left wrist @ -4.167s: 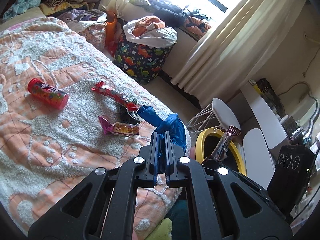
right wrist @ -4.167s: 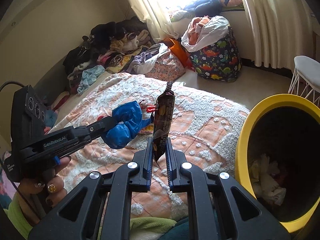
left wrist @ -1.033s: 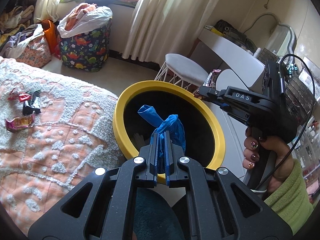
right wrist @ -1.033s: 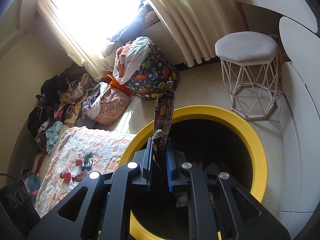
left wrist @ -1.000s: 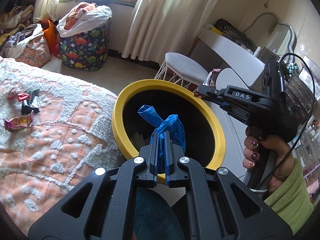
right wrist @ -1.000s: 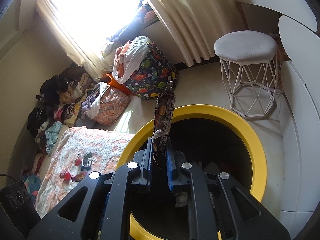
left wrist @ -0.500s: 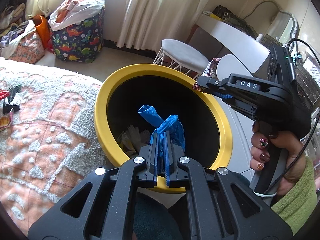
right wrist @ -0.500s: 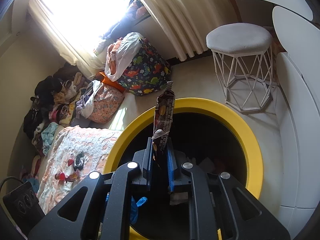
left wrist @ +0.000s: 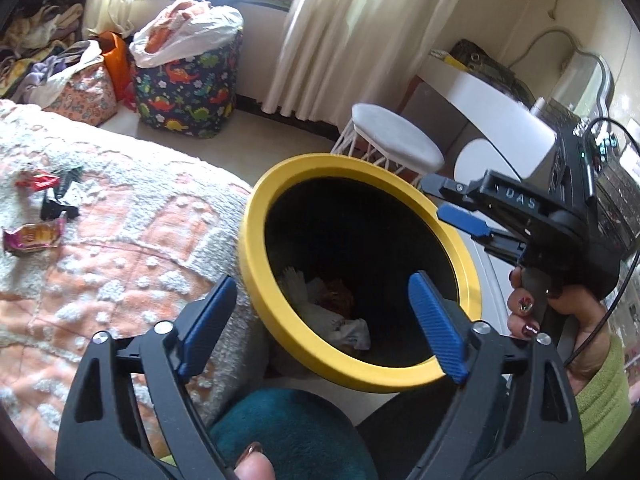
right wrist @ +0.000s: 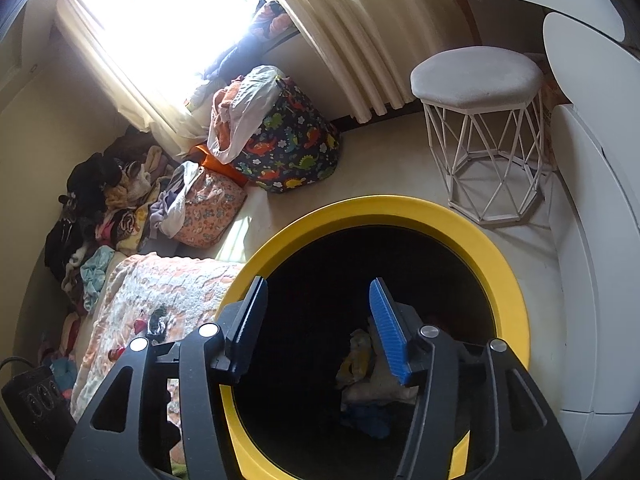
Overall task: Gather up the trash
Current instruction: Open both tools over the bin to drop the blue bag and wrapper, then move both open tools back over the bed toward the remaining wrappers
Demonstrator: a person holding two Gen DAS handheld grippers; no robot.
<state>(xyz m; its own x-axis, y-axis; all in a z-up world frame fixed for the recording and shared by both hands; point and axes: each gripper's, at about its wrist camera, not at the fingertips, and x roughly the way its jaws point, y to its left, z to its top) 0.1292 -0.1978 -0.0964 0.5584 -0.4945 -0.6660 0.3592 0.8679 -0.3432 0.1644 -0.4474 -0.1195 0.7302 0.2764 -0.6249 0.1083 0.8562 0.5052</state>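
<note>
Both my grippers are over the bin (left wrist: 256,264), and both sets of jaws are opening with nothing between them. My left gripper (left wrist: 320,316) has its blue pads spread wide, one on either side of the bin's mouth as I look down into it. My right gripper (right wrist: 320,320) is parting too, its jaws less wide than the left's, and it points straight into the same dark opening.

The bin is black inside with a thick yellow rim, and it stands just beside the edge of the bed (left wrist: 120,240). Down at the bottom lies the trash (left wrist: 340,320): crumpled white paper and something reddish-brown, seen from the left wrist. From the right wrist I can make out a pale crumpled heap and a blue glove (right wrist: 366,420) lying low in the bin, dim in the shadow.

From the left view, my right gripper shows at the far side of the rim, held in a hand (left wrist: 560,320) with painted nails and a green sleeve (left wrist: 600,392).

More trash waits on the bed, well apart from the bin: a pink wrapper (left wrist: 34,236), a black wrapper (left wrist: 60,204) and a red wrapper (left wrist: 36,180), all near each other on the orange and white bedspread.

Beyond the bin stands a white stool (right wrist: 476,76), and by the curtains a dinosaur-print bag (left wrist: 184,80) stuffed with clothes.
</note>
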